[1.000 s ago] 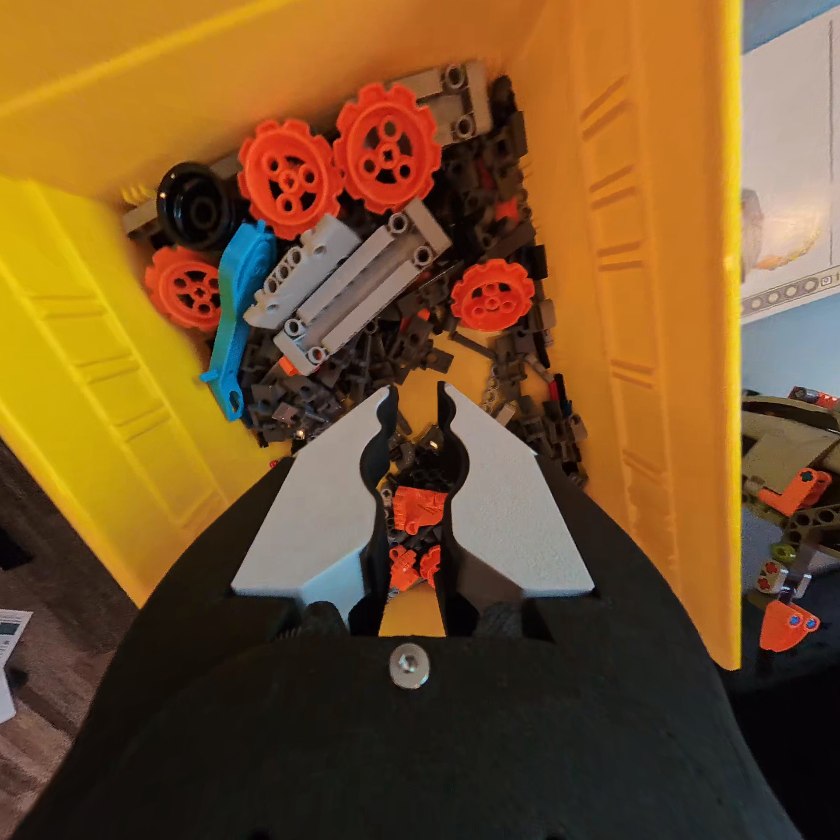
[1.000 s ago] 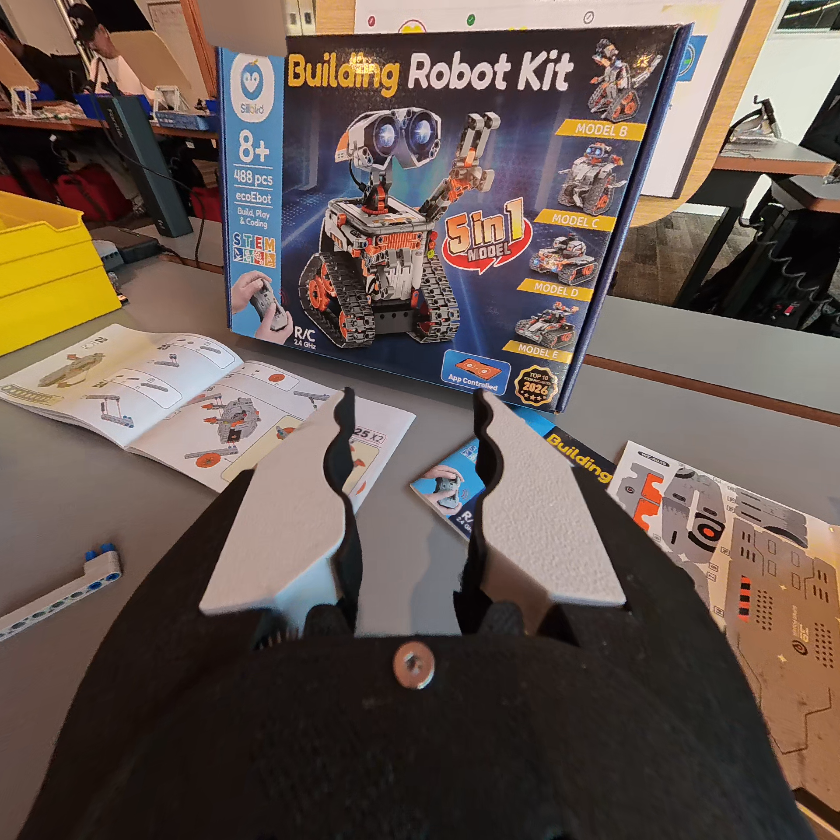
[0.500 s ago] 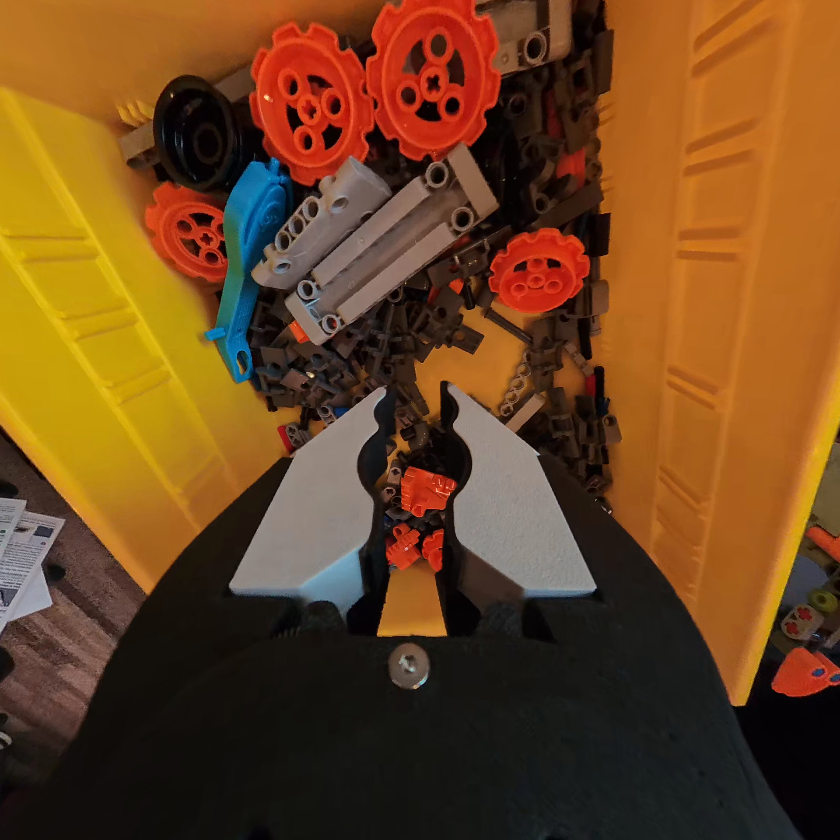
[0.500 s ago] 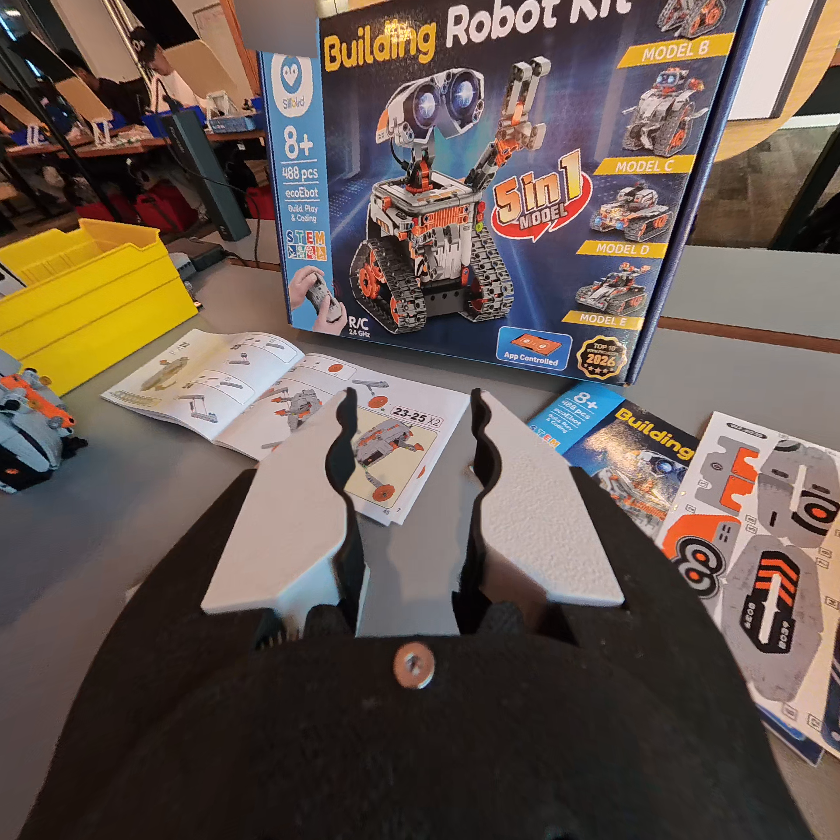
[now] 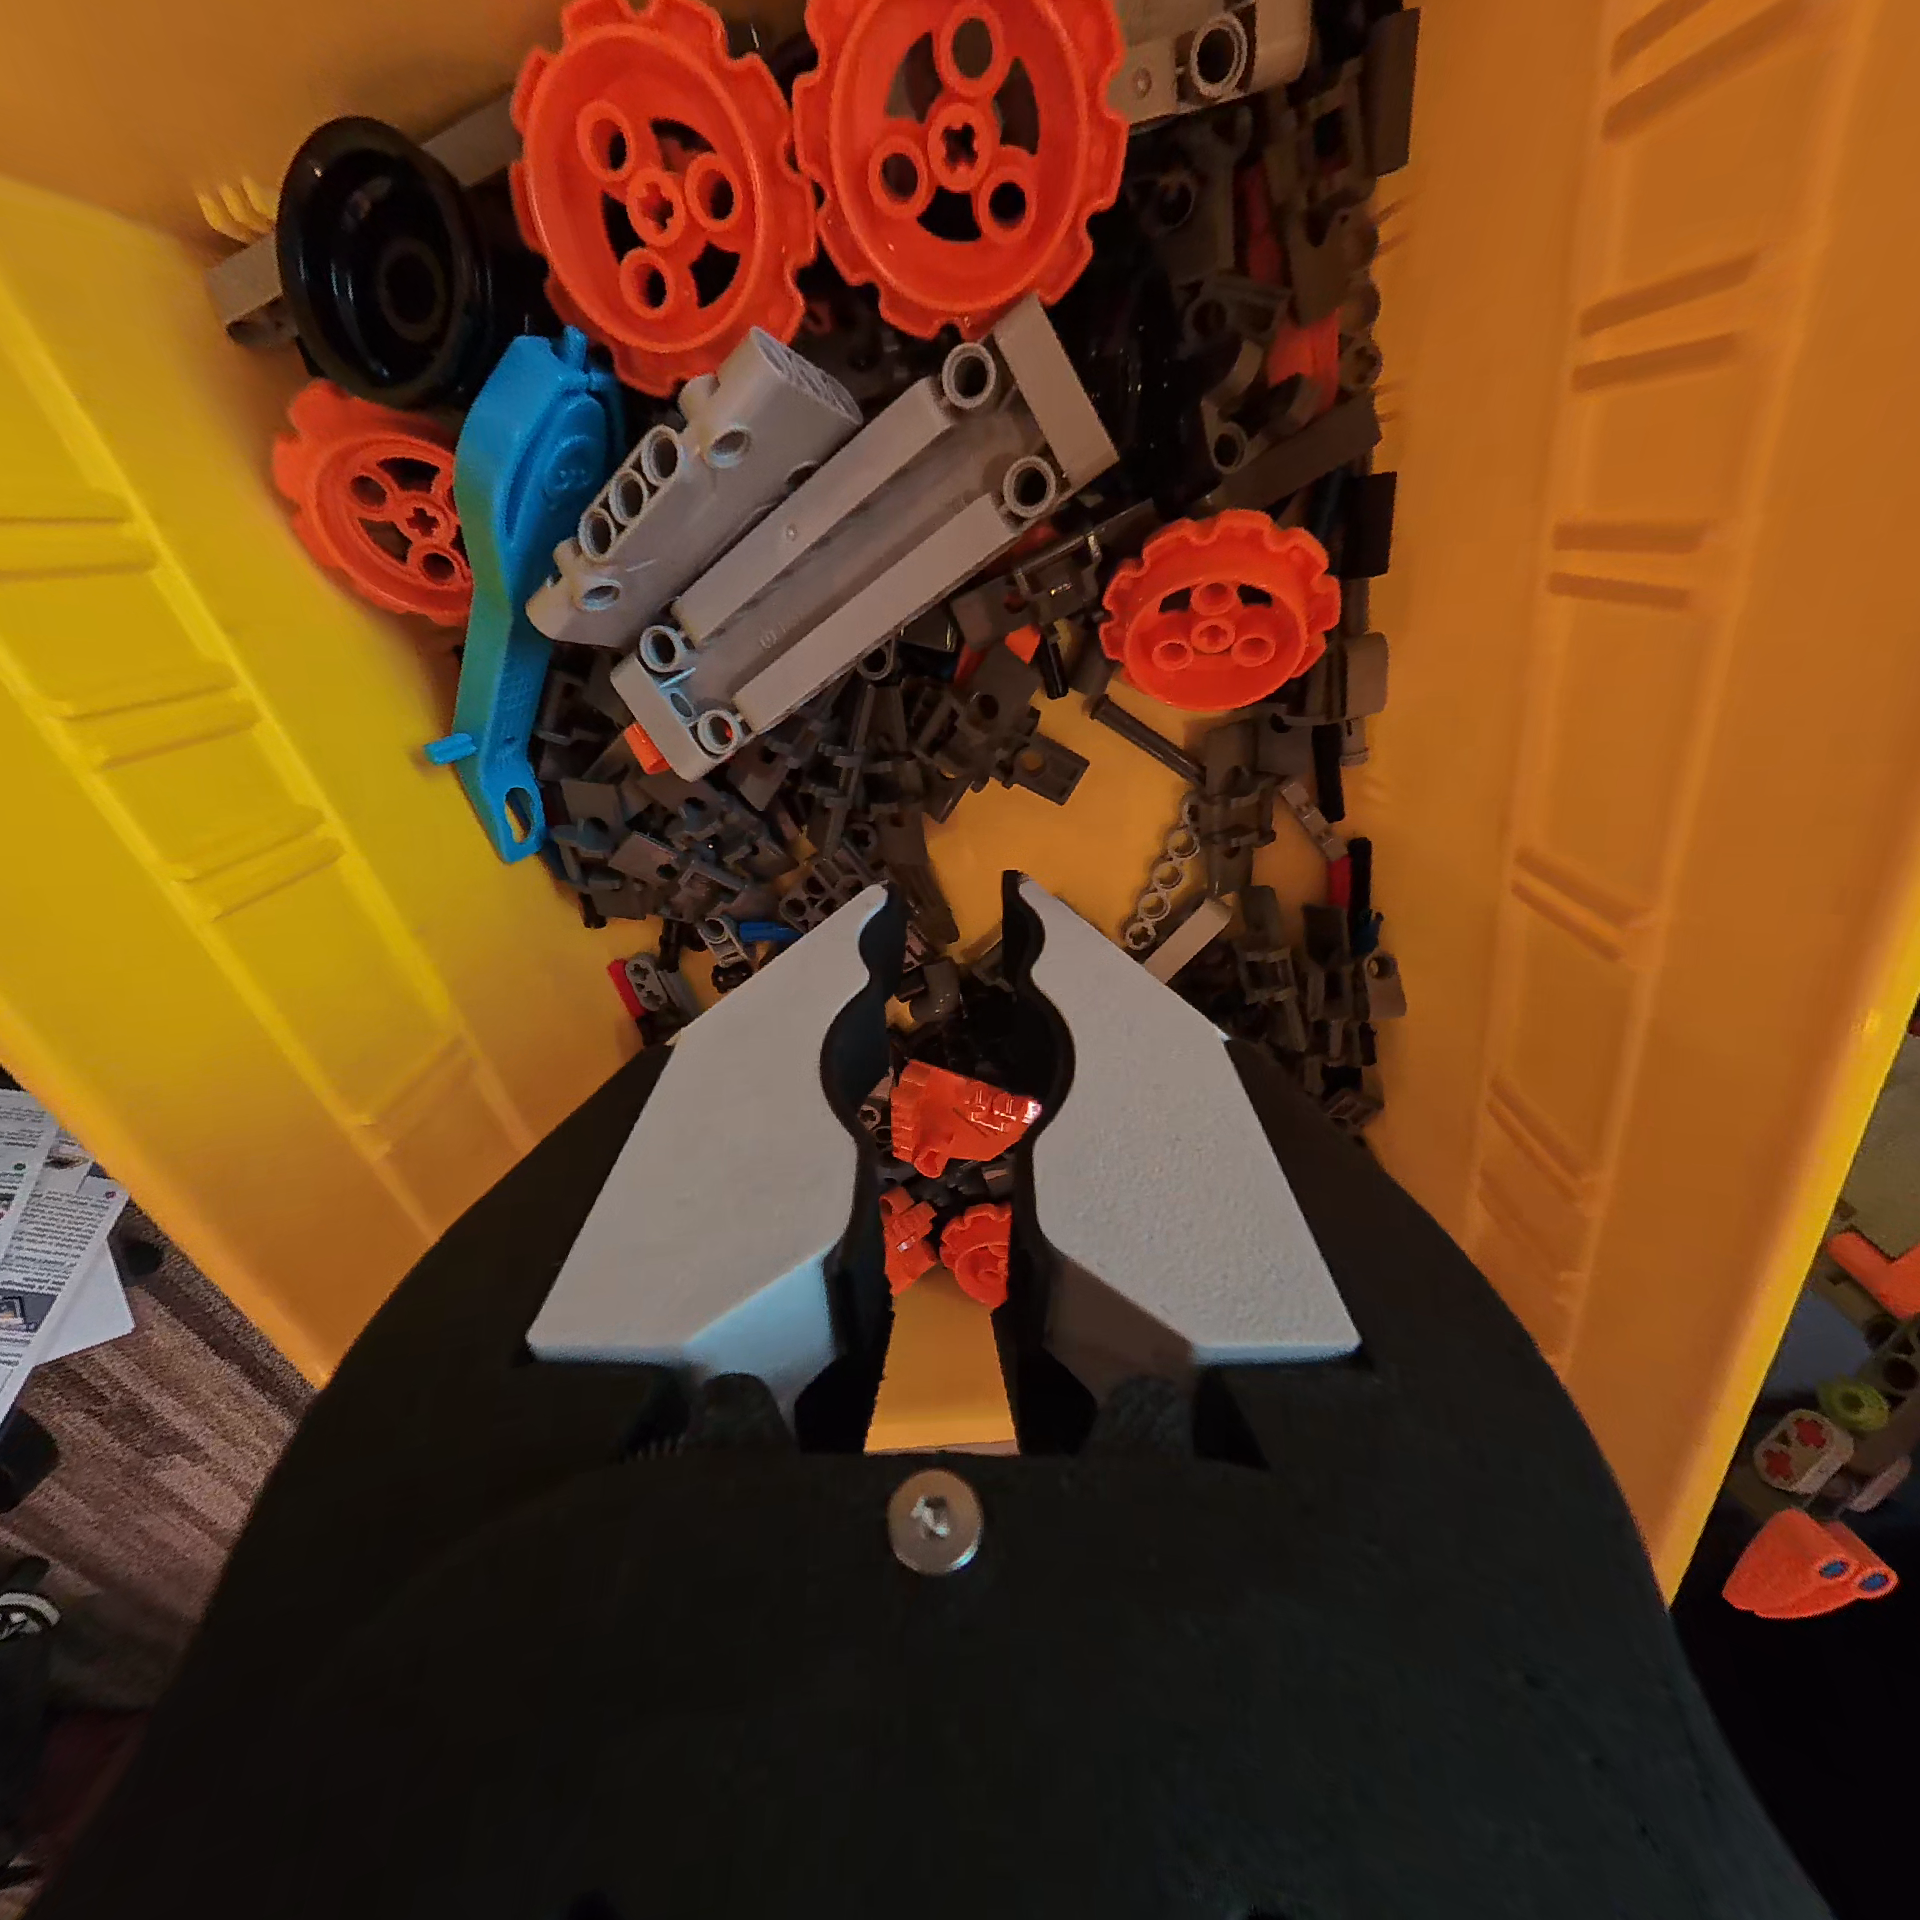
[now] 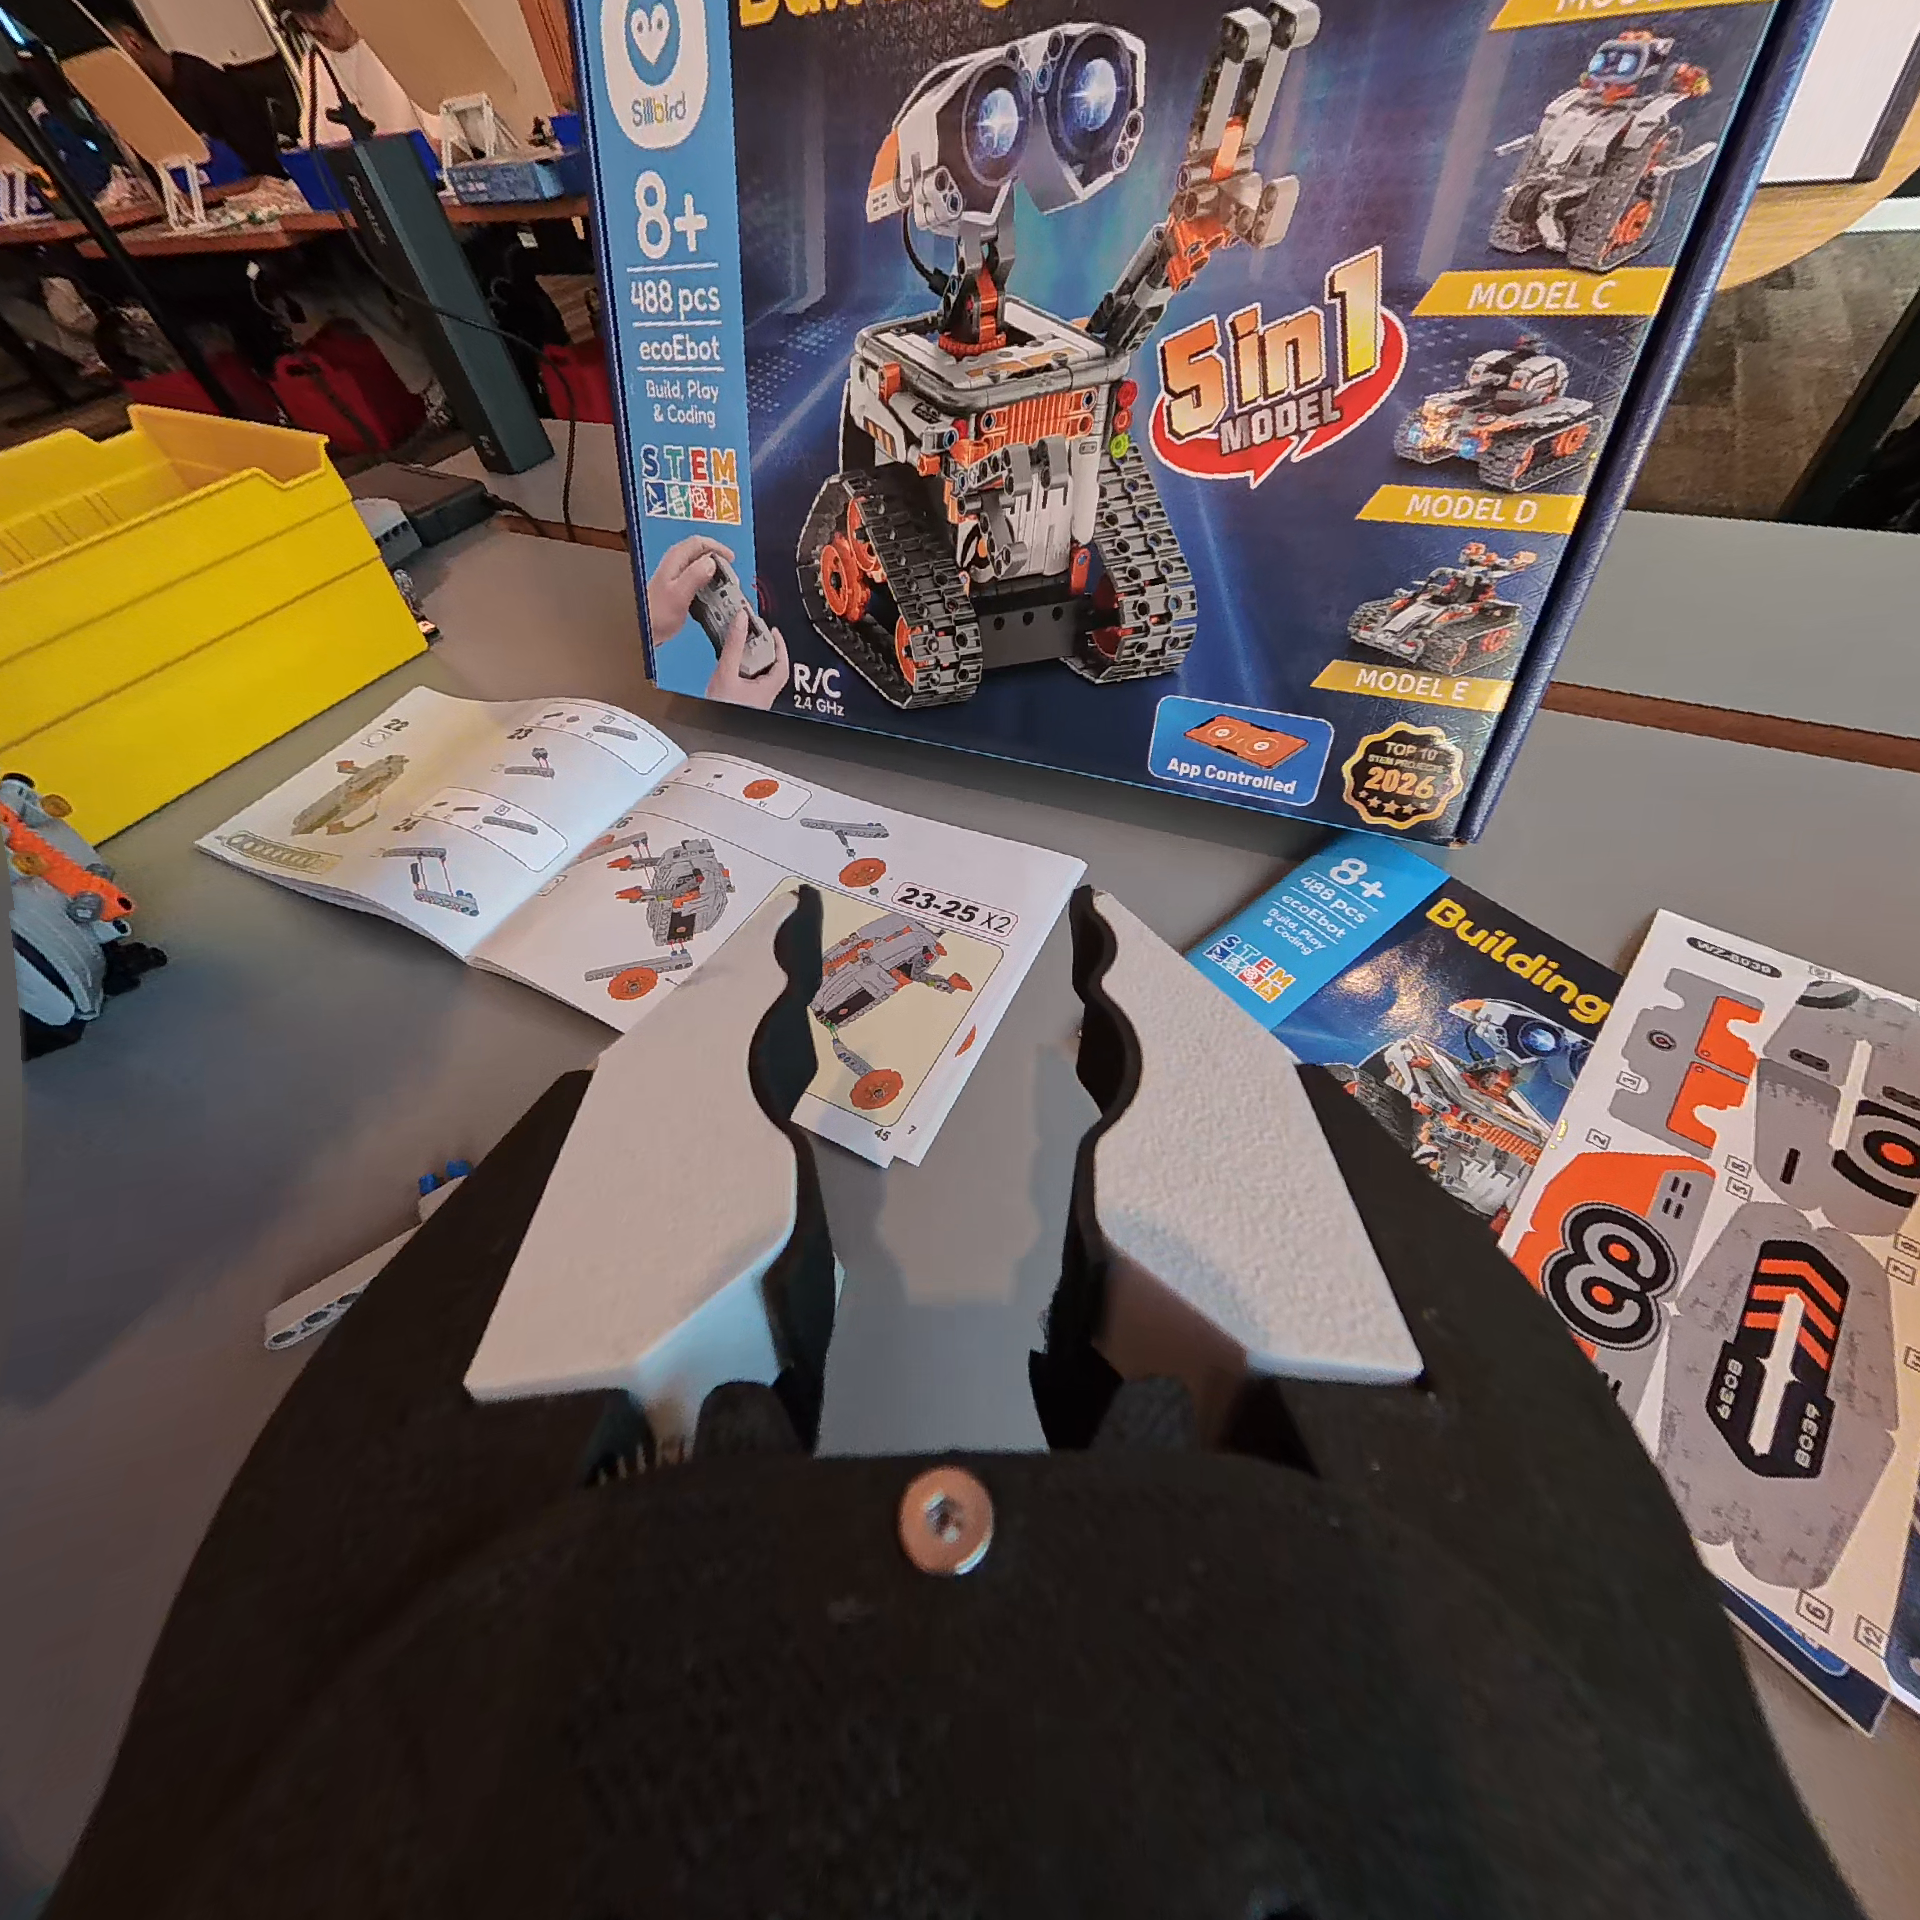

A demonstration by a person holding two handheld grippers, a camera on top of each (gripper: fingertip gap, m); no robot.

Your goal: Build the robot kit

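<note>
My left gripper (image 5: 948, 904) reaches down into a yellow bin (image 5: 1662, 623), its jaws a narrow gap apart and holding nothing. Small orange pieces (image 5: 961, 1117) lie on the bin floor under the gap, among dark grey connectors. Farther in lie big orange gear wheels (image 5: 961, 156), a smaller orange wheel (image 5: 1216, 623), a black wheel (image 5: 379, 260), a blue tool (image 5: 530, 540) and grey beams (image 5: 852, 540). My right gripper (image 6: 940, 914) is open and empty above a grey table, over the corner of an open instruction booklet (image 6: 623, 852).
A big robot kit box (image 6: 1143, 364) stands upright behind the booklet. A closed booklet (image 6: 1403, 997) and a sticker sheet (image 6: 1745, 1247) lie at right. A yellow bin (image 6: 177, 582), part of a built model (image 6: 52, 904) and a grey beam (image 6: 332, 1299) are at left. My right fingertips sit around 50 centimeters from my left ones. The left tips stand about 6 centimeters off the smaller orange wheel (image 5: 1216, 623).
My left gripper has moved deeper into the bin, so the parts look larger; its gap is unchanged. My right gripper has moved closer to the kit box and booklet, still open.
</note>
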